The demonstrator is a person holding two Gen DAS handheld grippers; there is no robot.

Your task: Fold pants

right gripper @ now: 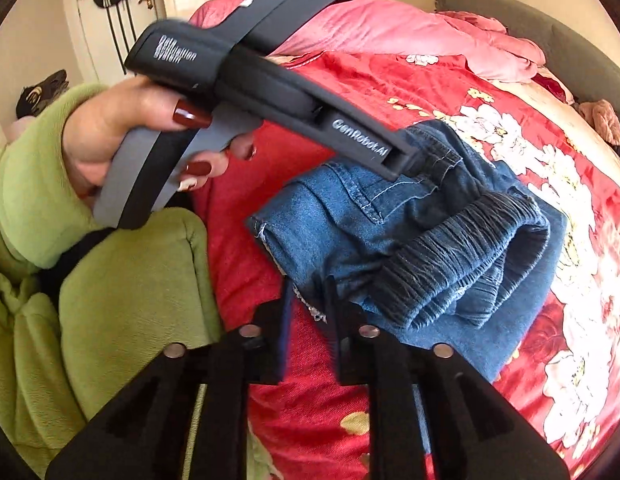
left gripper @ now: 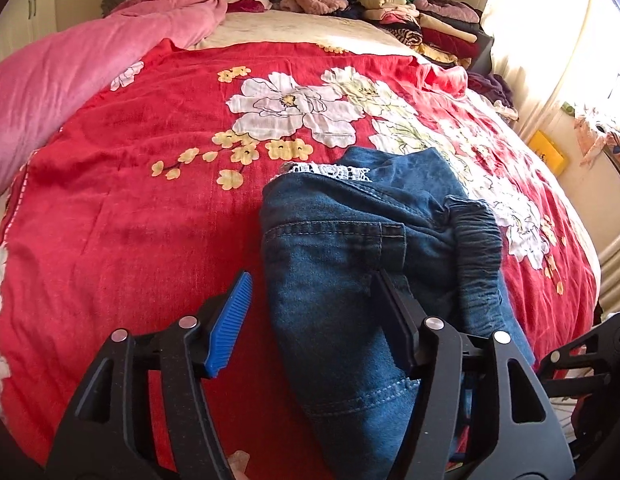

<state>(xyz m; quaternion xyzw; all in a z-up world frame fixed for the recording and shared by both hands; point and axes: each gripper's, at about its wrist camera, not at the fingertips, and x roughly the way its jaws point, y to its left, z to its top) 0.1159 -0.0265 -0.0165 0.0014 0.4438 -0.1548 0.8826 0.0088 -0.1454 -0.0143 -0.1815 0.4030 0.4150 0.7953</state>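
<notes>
The folded blue jeans (left gripper: 350, 248) are lying on the bed, on a red bedspread (left gripper: 130, 220) printed with white and yellow flowers, toward the near right part of it. Their dark elastic waistband (right gripper: 462, 252) is bunching up on top of the bundle, and a strip of white lace (left gripper: 330, 170) is peeking out at the far edge.

The left tool (left gripper: 310, 320) is standing spread over the near end of the jeans: its blue-padded finger (left gripper: 228, 320) is hovering clear above the red cloth to the left of the denim, while the other finger is lying against the fabric on the right side. The pads are not pressing on the denim from both sides.

The right tool (right gripper: 306, 304) is sitting with its fingers close together at the near edge of the jeans, where a frayed lace hem is showing. A narrow gap is remaining between them, and whether any cloth is being pinched there is hard to tell, since the tips are dark and partly blurred.

In the right wrist view, a hand (right gripper: 122, 132) in a green sleeve (right gripper: 26, 184) is gripping the handle of the left tool. A pink blanket (left gripper: 70, 72) is lying heaped along the left side of the bed, and a stack of folded clothes (left gripper: 422, 20) is sitting at the far right.
</notes>
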